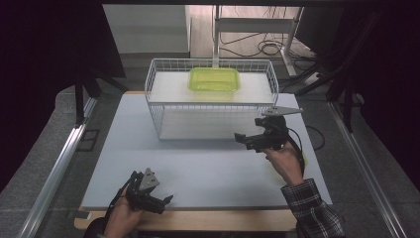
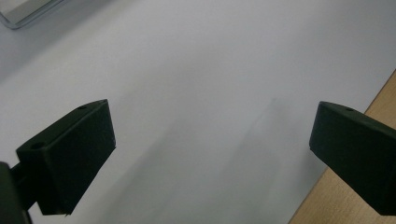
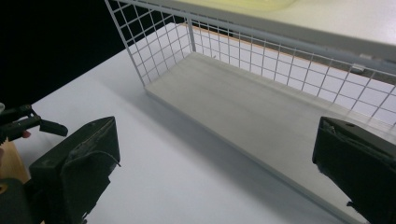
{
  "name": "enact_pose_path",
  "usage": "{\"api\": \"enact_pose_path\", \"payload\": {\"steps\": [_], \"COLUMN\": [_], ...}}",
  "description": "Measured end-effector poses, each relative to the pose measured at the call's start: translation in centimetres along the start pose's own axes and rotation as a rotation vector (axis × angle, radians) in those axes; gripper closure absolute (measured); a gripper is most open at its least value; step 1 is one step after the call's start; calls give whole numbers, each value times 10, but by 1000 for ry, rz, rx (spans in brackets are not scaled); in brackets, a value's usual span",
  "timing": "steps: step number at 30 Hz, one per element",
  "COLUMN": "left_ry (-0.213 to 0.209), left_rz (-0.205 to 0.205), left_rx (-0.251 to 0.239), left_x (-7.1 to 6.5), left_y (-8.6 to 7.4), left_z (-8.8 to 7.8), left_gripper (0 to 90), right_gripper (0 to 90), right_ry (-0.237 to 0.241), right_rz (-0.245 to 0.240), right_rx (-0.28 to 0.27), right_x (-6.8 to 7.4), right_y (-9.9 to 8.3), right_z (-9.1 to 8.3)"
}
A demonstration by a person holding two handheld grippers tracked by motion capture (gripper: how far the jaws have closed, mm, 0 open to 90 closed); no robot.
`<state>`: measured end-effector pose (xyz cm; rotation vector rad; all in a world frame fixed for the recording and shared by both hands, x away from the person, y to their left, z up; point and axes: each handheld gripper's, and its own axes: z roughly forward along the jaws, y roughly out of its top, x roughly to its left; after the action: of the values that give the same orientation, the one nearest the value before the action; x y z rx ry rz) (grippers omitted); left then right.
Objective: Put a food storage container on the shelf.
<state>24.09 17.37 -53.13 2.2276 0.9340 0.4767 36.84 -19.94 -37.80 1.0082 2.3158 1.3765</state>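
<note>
Wood shows along the near edge of the table (image 1: 198, 218), under a big white board (image 1: 198, 168). Closest to the person, the left gripper (image 1: 159, 202) sits low at that near edge. In the left gripper view its jaws stand wide apart with just bare white board between them, so it holds nothing.

A bit farther in, on the right side, the right gripper (image 1: 246, 139) hangs above the board, just in front of the white wire rack (image 1: 158, 114). Its jaws are as wide as they go and there is nothing in them. In the right gripper view they point at the rack's bottom shelf (image 3: 261, 116), which is bare.

Farther back and higher, the yellow-green tub (image 1: 214, 79) sits on the rack's top shelf, about in the middle, well away from both grippers.

What could go wrong? I think a wide-open jaw could bump the thin wires on the way in and push the rack backward. If the gripper reaches up for the tub, it could shove it away, because the tub looks light and slippery.

I see no words, labels or brand marks that can be read.
</note>
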Motion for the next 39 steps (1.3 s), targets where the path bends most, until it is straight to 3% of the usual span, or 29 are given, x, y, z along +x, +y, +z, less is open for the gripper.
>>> {"api": "enact_pose_path", "payload": {"steps": [12,25,34,39], "left_ry": [-4,-14,-10,-33], "left_rz": [1,-1,7,-15], "left_rx": [1,0,4,-5], "left_x": [0,-1,-1,1], "left_y": [0,0,0,-2], "left_z": [0,0,0,0], "left_gripper": [1,3,3,2], "right_gripper": [26,0,0,4], "right_ry": [-26,-73,-102,-101], "right_rz": [-11,-58,-45,-36], "right_rx": [11,33,63,70], "right_x": [4,7,10,12], "right_y": [-24,-58,-82,-95], "right_z": [-8,-13,-14,-14]}}
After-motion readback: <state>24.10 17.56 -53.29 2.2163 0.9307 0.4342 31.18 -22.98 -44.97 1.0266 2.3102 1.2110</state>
